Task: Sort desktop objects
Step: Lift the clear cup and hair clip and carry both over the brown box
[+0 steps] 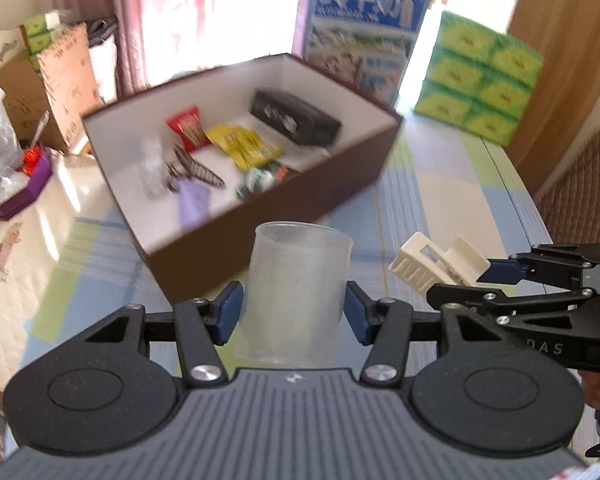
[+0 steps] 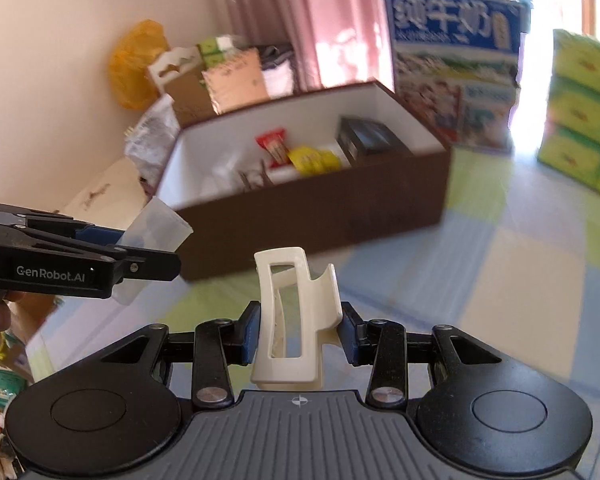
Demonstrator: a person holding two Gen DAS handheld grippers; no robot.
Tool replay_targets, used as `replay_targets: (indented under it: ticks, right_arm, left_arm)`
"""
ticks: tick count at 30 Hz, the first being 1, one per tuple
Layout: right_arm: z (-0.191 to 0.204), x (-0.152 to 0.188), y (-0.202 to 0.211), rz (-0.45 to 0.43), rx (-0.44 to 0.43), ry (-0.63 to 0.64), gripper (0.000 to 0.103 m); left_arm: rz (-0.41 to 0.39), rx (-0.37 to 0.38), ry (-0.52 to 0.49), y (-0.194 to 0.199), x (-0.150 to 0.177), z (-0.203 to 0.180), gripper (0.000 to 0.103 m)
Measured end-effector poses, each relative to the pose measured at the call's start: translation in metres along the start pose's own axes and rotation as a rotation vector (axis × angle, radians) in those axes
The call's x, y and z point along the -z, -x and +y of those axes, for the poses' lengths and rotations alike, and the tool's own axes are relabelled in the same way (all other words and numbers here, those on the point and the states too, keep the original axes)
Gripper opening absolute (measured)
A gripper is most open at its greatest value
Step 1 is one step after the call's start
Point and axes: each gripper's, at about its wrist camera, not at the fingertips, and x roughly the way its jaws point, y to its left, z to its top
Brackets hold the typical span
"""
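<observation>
The frosted translucent plastic cup [image 1: 296,292] stands upright between the blue pads of the left gripper [image 1: 294,312], its long axis running up and slightly away from the wrist camera, mouth uppermost and open toward the box ahead; both pads press on the lower half of its wall, so the fingers stand at a middling width, closed on the cup; its base hangs clear above the pastel checked tablecloth [image 1: 432,184].

The cream-white plastic hair claw clip [image 2: 296,320] sits in the right gripper [image 2: 300,330]; its long axis runs up the frame, away from the camera, with the rectangular openwork side facing left and the curved lever tab rising at upper right; the blue pads clamp it from either side at a narrower width than the left pair; in the left wrist view the same clip [image 1: 436,264] juts leftward from the right gripper's fingertips, just beside the cup but not touching it.

Beyond both held things lies the brown cardboard box with a white lining [image 1: 384,148], open-topped on the tablecloth; inside it are a black rectangular carton [image 1: 296,118], a red snack packet [image 1: 189,128], a yellow sachet [image 1: 242,146] and a few blurred small items; behind the box stand a blue milk carton case [image 1: 360,36] and a stack of green tissue packs [image 1: 480,80].
</observation>
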Motion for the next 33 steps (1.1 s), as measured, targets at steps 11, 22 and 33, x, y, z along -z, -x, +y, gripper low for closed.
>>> replay_targets:
  ticks: [11, 22, 33]
  right_arm:
    - [0.005, -0.104, -0.048, -0.080, -0.060, 0.111, 0.038]
    - [-0.019, -0.161, -0.136, 0.026, 0.009, 0.182, 0.038]
    - [-0.045, -0.152, -0.184, 0.185, 0.040, 0.220, 0.038]
  left_arm:
    - [-0.069, -0.046, 0.080, -0.018, -0.082, 0.050, 0.050]
    - [0.024, -0.053, 0.138, -0.089, -0.120, 0.073, 0.050]
    - [0.160, -0.048, 0.163, -0.150, -0.114, 0.071, 0.050]
